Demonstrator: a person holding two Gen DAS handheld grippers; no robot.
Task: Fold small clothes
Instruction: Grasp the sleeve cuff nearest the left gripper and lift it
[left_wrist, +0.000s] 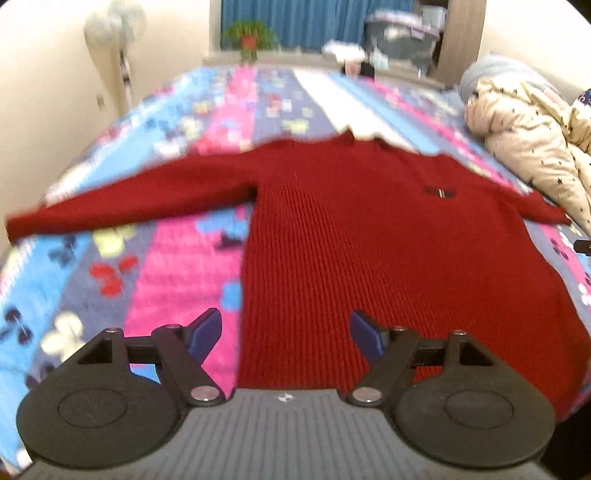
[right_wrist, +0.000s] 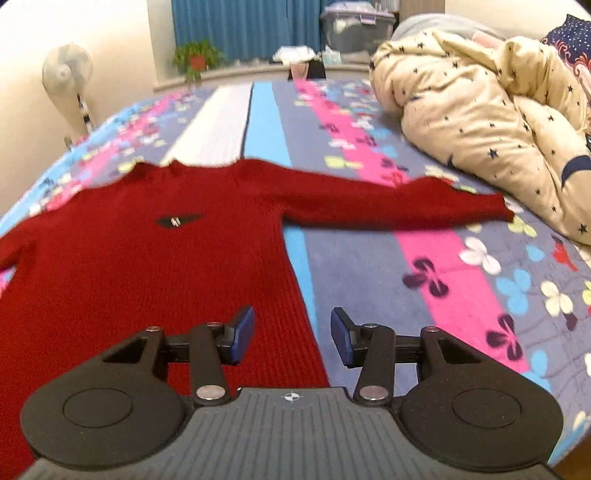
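A dark red ribbed knit sweater (left_wrist: 362, 236) lies flat and face up on the bed, both sleeves spread out sideways, a small dark badge on its chest. My left gripper (left_wrist: 286, 332) is open and empty, hovering over the sweater's lower left hem edge. In the right wrist view the same sweater (right_wrist: 140, 266) fills the left half, its sleeve reaching right. My right gripper (right_wrist: 292, 334) is open and empty above the sweater's lower right hem edge.
The bed has a striped pink, blue and grey butterfly cover (right_wrist: 424, 273). A cream star-print quilt (right_wrist: 480, 118) is heaped at the right. A fan (right_wrist: 66, 74), a potted plant (right_wrist: 195, 59) and a grey storage box (right_wrist: 354, 26) stand beyond the far edge.
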